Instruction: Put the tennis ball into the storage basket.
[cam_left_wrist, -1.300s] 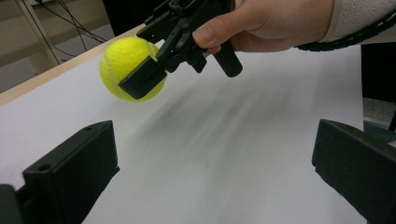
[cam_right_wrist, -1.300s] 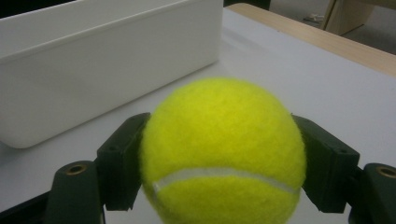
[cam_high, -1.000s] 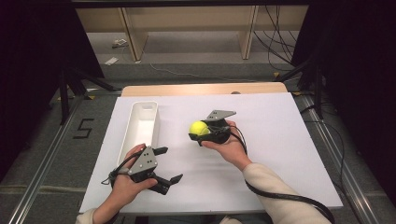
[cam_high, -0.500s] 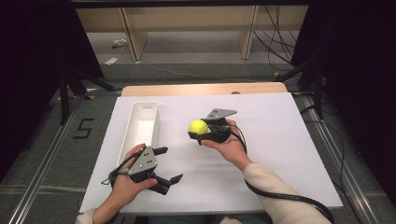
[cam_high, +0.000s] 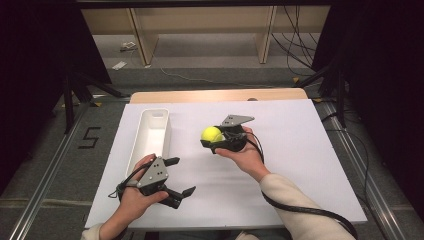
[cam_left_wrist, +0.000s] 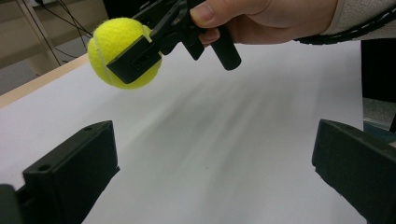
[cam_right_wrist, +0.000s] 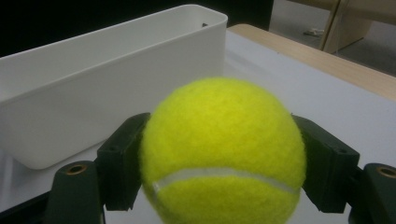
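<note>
The right gripper holds the tennis ball firmly between its jaws above the bench, just beside the white bin, so the pickup seems done and the placing remains, while the left gripper waits wide open.

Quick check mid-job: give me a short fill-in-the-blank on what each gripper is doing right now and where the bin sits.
1. The right gripper is shut on a yellow ____.
2. The left gripper holds nothing; its jaws stand ____.
3. The long white bin lies on the white board, to the ____ of the ball in the high view.

Missing words: tennis ball; open; left
</note>
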